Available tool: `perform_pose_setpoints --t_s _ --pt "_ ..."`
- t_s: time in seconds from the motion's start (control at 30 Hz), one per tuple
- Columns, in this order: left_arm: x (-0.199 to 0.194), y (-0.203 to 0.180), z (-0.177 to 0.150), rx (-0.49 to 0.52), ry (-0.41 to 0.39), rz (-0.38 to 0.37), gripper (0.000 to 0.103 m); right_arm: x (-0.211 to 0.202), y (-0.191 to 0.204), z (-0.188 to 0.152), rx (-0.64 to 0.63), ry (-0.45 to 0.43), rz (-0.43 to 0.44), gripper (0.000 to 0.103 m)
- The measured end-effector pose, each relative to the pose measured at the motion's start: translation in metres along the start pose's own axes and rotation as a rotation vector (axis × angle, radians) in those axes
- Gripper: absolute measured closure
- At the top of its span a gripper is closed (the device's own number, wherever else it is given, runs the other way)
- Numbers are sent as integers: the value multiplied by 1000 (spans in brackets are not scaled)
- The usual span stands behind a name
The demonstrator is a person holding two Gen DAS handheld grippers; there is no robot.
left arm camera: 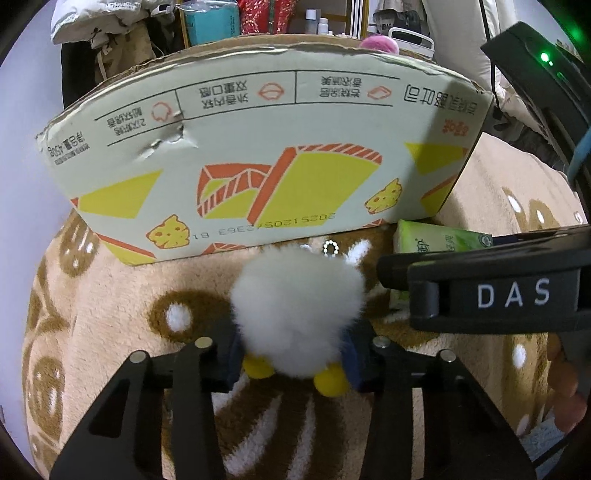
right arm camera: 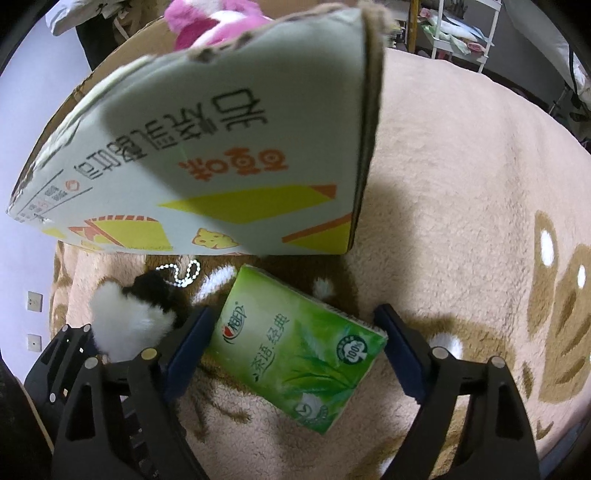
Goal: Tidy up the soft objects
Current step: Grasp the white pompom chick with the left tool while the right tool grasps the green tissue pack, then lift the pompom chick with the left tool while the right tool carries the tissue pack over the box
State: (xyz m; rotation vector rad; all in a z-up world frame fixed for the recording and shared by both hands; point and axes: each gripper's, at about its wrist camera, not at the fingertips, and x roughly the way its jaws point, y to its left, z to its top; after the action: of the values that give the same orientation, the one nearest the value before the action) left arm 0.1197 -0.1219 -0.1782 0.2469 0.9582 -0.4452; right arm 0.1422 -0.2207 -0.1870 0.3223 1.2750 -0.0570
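My left gripper [left arm camera: 293,354] is shut on a fluffy white plush toy [left arm camera: 299,310] with yellow feet and a bead chain, just above the blanket in front of the cardboard box [left arm camera: 240,155]. In the right wrist view the same toy [right arm camera: 133,317] shows white and black at the left, held by the left gripper. My right gripper [right arm camera: 295,350] is open, its blue pads on either side of a green tissue pack [right arm camera: 299,354] lying on the blanket. The pack also shows in the left wrist view [left arm camera: 436,240]. A pink plush [right arm camera: 210,22] sits in the box.
A beige blanket [right arm camera: 461,184] with brown bear prints covers the surface. The box [right arm camera: 207,155] stands just behind the tissue pack. Shelves with bottles, bags and a white jacket [left arm camera: 96,18] lie behind the box. The right gripper's body [left arm camera: 498,291] is at the right in the left wrist view.
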Motion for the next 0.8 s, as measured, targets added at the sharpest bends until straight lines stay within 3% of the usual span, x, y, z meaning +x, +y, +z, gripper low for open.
perform_pose_setpoints --t_s 0.53,0.8 --pt "-7 22 2 -49 4 -36 67 -8 -8 3 -29 -6 1 15" --pt "-17 34 3 -55 5 -17 67 -13 -5 1 -39 -12 6 15"
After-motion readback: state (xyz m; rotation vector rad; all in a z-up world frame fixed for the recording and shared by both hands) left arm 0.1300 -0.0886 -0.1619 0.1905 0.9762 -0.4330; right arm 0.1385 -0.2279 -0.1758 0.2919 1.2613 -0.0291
